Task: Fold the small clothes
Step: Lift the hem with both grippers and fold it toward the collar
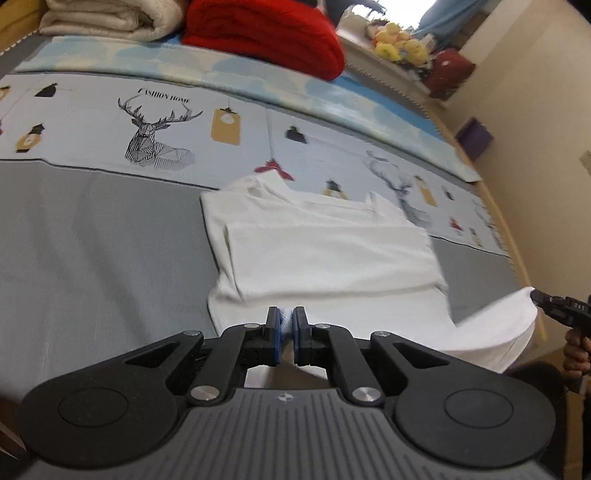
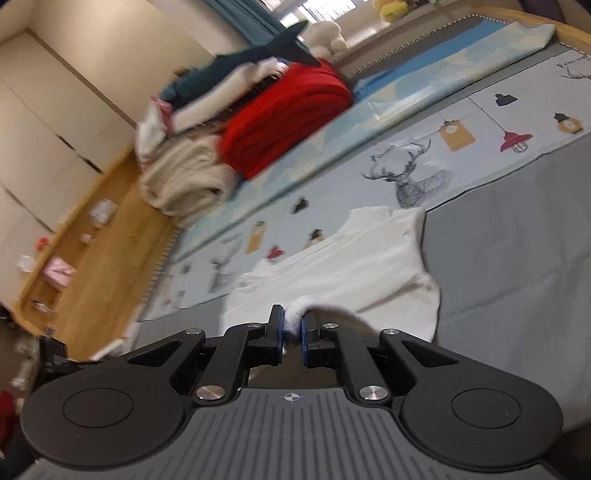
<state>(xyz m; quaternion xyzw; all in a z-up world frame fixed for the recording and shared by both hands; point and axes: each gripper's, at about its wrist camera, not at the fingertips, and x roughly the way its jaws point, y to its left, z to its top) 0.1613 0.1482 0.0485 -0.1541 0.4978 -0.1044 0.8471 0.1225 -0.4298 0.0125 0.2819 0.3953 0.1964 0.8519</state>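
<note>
A small white garment (image 1: 325, 254) lies partly folded on the grey bed cover, its collar end toward the printed sheet. My left gripper (image 1: 287, 317) is shut on the garment's near hem. My right gripper (image 2: 293, 325) is shut on a bunched corner of the same white garment (image 2: 354, 266). In the left wrist view the right gripper (image 1: 535, 296) shows at the far right, holding that corner lifted off the bed, with the cloth draping between the two grippers.
A printed sheet with deer and lamps (image 1: 147, 125) crosses the bed behind the garment. A folded red blanket (image 1: 266, 33), a cream blanket (image 1: 107, 18) and a shark plush (image 2: 251, 55) sit at the back. The wooden bed edge (image 2: 107, 229) and wall lie beyond.
</note>
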